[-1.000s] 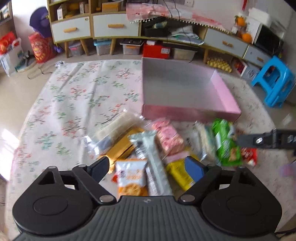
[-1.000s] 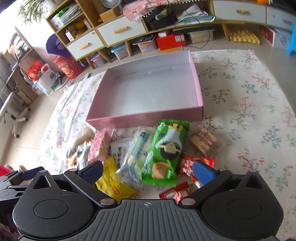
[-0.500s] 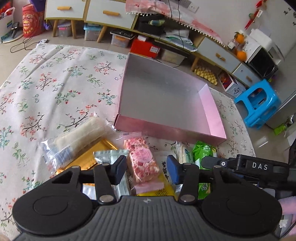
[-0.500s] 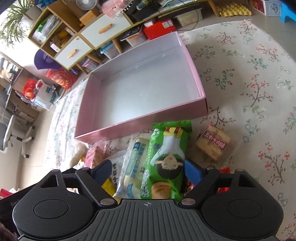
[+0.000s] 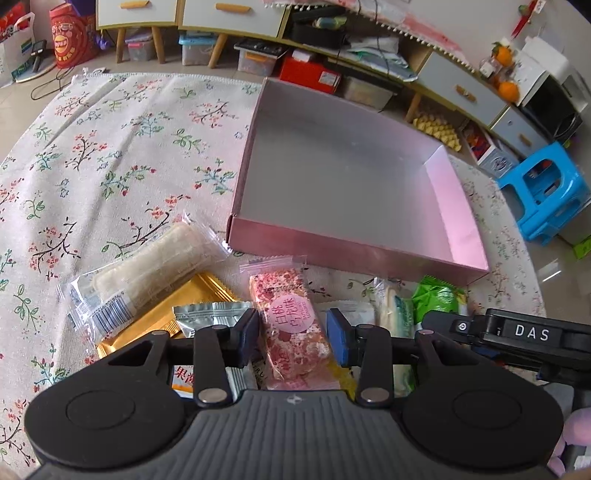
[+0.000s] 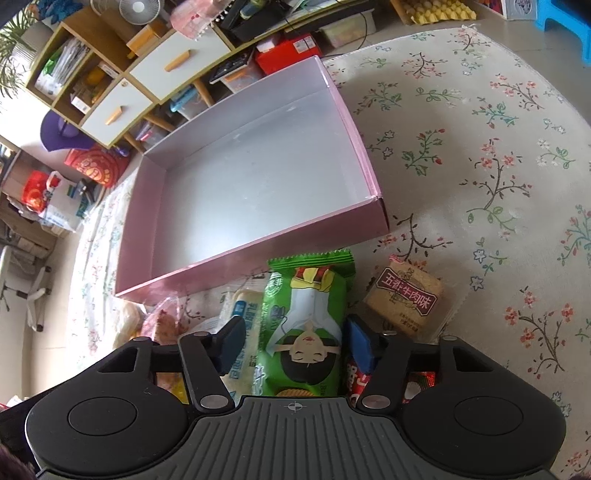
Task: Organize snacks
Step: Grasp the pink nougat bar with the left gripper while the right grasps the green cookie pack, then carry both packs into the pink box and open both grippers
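Note:
An empty pink box (image 5: 354, 254) lies on the floral cloth; it also shows in the right wrist view (image 6: 258, 251). In front of it lies a pile of snacks. My left gripper (image 5: 293, 339) is low over the pile, its fingers on either side of a pink nougat bar (image 5: 291, 325), partly closed, with small gaps showing. My right gripper (image 6: 295, 343) straddles a green biscuit pack (image 6: 306, 325), its fingers close to the pack's sides. A long white wafer pack (image 5: 147, 277), a gold packet (image 5: 162, 325) and a brown cracker pack (image 6: 406, 299) lie nearby.
A floral cloth (image 5: 92, 166) covers the table. A blue stool (image 5: 546, 192) stands at the right. Low cabinets with drawers (image 5: 236, 14) and storage boxes line the back. The right gripper's body (image 5: 517, 336) shows at the right in the left wrist view.
Both grippers have dropped closer to the pile and narrowed, the left around the pink nougat bar, the right around the green pack. The snacks have not moved.

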A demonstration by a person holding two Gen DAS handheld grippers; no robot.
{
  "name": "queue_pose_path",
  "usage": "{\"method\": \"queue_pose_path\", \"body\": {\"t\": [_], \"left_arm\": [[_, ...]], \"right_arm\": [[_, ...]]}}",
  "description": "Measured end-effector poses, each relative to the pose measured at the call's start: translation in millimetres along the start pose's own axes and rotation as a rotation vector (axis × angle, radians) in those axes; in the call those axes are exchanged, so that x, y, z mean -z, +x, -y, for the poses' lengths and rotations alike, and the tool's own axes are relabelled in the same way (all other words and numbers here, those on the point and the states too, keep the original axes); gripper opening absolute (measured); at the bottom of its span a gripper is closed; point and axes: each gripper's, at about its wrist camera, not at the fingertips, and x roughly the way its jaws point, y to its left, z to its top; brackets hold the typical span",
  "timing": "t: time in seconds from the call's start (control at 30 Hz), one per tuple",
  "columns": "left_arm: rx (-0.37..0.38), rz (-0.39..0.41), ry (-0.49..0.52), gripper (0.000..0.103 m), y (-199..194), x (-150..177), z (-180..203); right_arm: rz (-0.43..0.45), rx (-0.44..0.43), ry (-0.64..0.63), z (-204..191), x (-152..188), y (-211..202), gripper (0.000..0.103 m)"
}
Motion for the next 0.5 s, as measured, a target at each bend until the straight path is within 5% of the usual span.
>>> {"method": "queue_pose_path", "body": {"t": [0.23,0.5], "left_arm": [[0.017,-0.022,-0.114,0.032,5,1,-13],[0.034,0.031,-0.098,0.03,-16,6,-10]], "right_arm": [[0.022,0.033,-0.01,-2,2,0,0.046],[0.03,-0.008,0.043,5,1,-11,0.046]]}}
